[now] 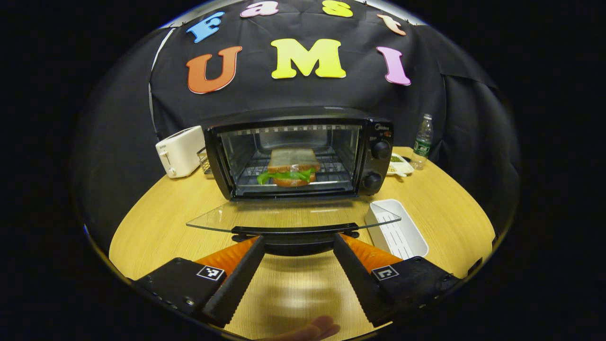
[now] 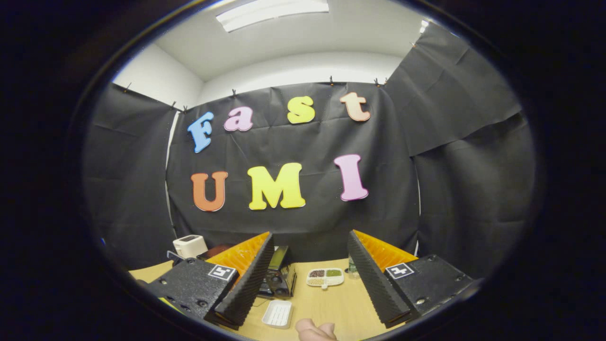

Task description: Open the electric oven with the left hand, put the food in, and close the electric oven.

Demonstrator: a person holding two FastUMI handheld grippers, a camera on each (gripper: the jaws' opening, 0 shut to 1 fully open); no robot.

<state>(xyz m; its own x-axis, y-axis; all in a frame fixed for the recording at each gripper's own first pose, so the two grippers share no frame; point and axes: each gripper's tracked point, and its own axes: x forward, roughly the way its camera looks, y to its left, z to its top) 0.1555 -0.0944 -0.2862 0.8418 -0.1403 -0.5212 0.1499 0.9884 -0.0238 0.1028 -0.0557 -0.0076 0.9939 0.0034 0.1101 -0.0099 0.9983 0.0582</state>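
Note:
The black electric oven (image 1: 303,156) stands on the round wooden table with its glass door (image 1: 284,219) folded down flat. A sandwich (image 1: 292,166) with green lettuce lies on the rack inside. My left gripper (image 1: 298,239) is open, its fingertips right at the near edge of the door's black handle (image 1: 294,231), with nothing held between them. In the right gripper view my right gripper (image 2: 311,237) is open and empty, raised above the table and facing the back wall. Part of the oven (image 2: 279,279) shows low between its fingers.
A white toaster (image 1: 180,150) stands left of the oven. An empty white tray (image 1: 397,227) lies to the right of the door. Behind it sit a divided dish (image 1: 398,166) and a water bottle (image 1: 422,141). A person's fingertips (image 1: 312,329) show at the lower edge.

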